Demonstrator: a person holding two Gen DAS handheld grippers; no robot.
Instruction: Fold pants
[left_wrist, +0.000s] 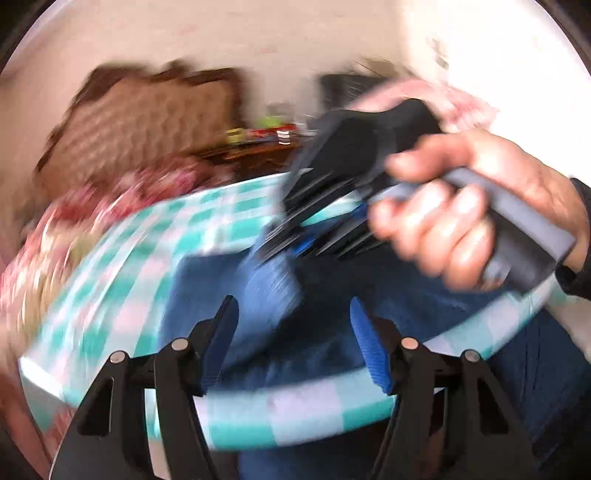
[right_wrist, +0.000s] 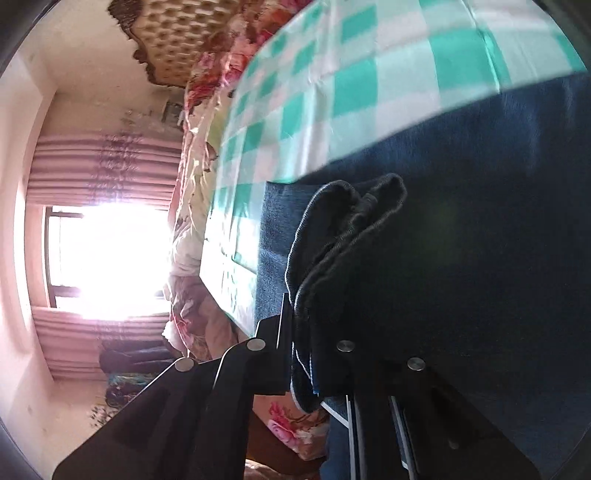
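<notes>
- Dark blue denim pants (left_wrist: 332, 295) lie on a bed (left_wrist: 155, 236) spread with a teal-and-white checked sheet; one paler blue fold (left_wrist: 269, 291) sits on top, near the middle of the left wrist view.
- Left hand-held gripper (left_wrist: 293, 343): black frame, blue ribbed pads, jaws standing apart over the pants. Nothing between the pads; no contact with the cloth that I can see. Picture heavily blurred.
- Right hand-held gripper (right_wrist: 306, 325): jaws closed tight on a bunched, stitched edge of the pants (right_wrist: 347, 221), which loops up out of the grip. The rest of the denim fills the right side of that view, lying on the checked sheet (right_wrist: 332, 92).
- From the left wrist view, the person's right hand (left_wrist: 461, 218) wraps a grey handle, its black gripper body pointed down at the pants near the bed's far edge.
- Floral quilt (left_wrist: 122, 192) bunched beside the sheet; brown tufted headboard (left_wrist: 147, 122) behind.
- Bright window (right_wrist: 110, 254) with pink curtains in the right wrist view.
</notes>
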